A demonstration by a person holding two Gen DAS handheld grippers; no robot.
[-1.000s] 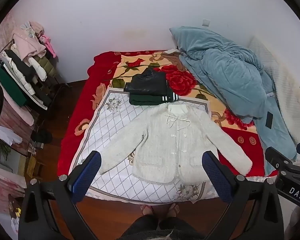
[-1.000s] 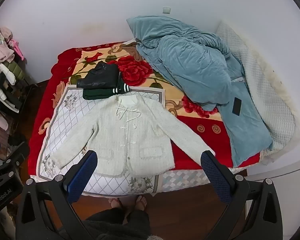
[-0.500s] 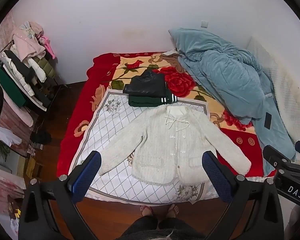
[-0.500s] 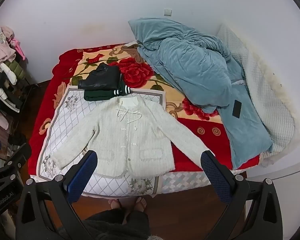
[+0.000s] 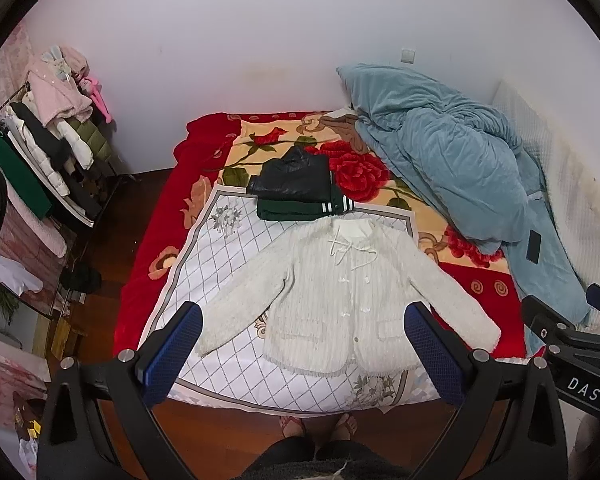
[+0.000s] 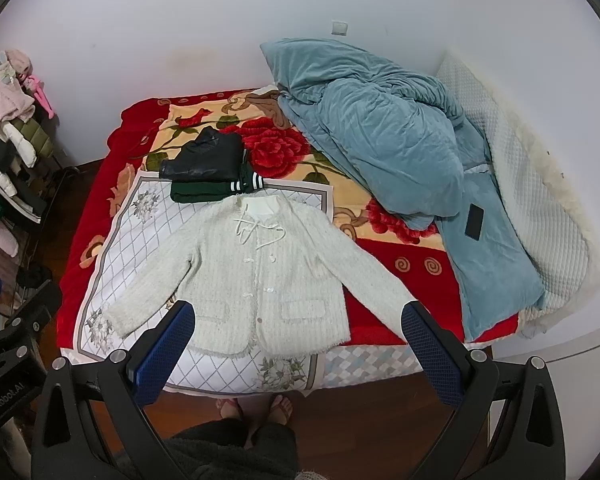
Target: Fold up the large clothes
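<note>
A cream knitted cardigan [image 5: 340, 292] lies flat, front up and buttoned, sleeves spread, on a white diamond-pattern sheet [image 5: 236, 256] at the near end of the bed; it also shows in the right wrist view [image 6: 260, 268]. My left gripper [image 5: 302, 344] is open and empty, held high above the bed's near edge. My right gripper [image 6: 298, 340] is open and empty, held high at the same edge. Neither touches the cardigan.
Folded black and green clothes [image 5: 296, 192] are stacked beyond the cardigan's collar. A crumpled blue duvet [image 5: 452, 168] with a black phone [image 5: 534, 240] on it covers the bed's right side. A loaded clothes rack [image 5: 44, 160] stands left. The person's feet [image 5: 320, 424] are on the wood floor.
Both views have shifted slightly, with the bed sitting a little lower in frame. The cardigan has not moved and both grippers stay open.
</note>
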